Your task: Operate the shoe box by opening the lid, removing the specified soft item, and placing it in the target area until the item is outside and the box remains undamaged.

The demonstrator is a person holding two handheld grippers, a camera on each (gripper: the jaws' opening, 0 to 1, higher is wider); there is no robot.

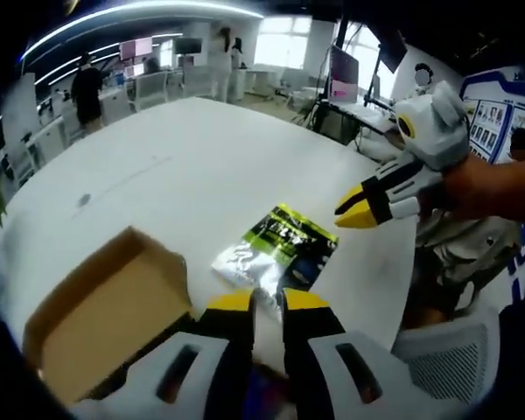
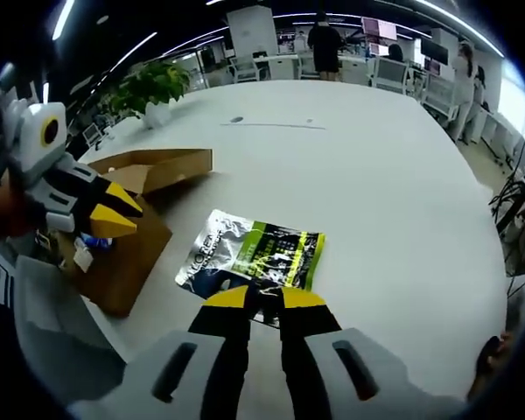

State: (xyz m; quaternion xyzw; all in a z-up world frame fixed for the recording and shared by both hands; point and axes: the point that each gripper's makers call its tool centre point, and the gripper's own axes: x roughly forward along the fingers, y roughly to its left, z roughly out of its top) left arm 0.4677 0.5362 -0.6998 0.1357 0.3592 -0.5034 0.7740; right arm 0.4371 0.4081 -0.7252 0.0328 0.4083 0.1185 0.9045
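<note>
White desk (image 1: pixel 201 149) spans both views. Lower left in the left gripper view, the cardboard shoe box (image 1: pixel 105 315) sits open. The green-and-silver soft packet (image 2: pixel 254 254) lies flat on the desk at centre, outside the box, apparently delivered. Left claw (image 1: pixel 269 300) and right claw (image 2: pixel 264 297) each hover over its near edge, jaws slightly parted, gripping nothing.

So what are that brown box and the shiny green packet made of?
The shoe box looks like plain brown corrugated cardboard: matte, with folded flaps. The packet seems to be glossy plastic or foil film: its silvery edge glints and crinkles. It lies on the white table.
</note>
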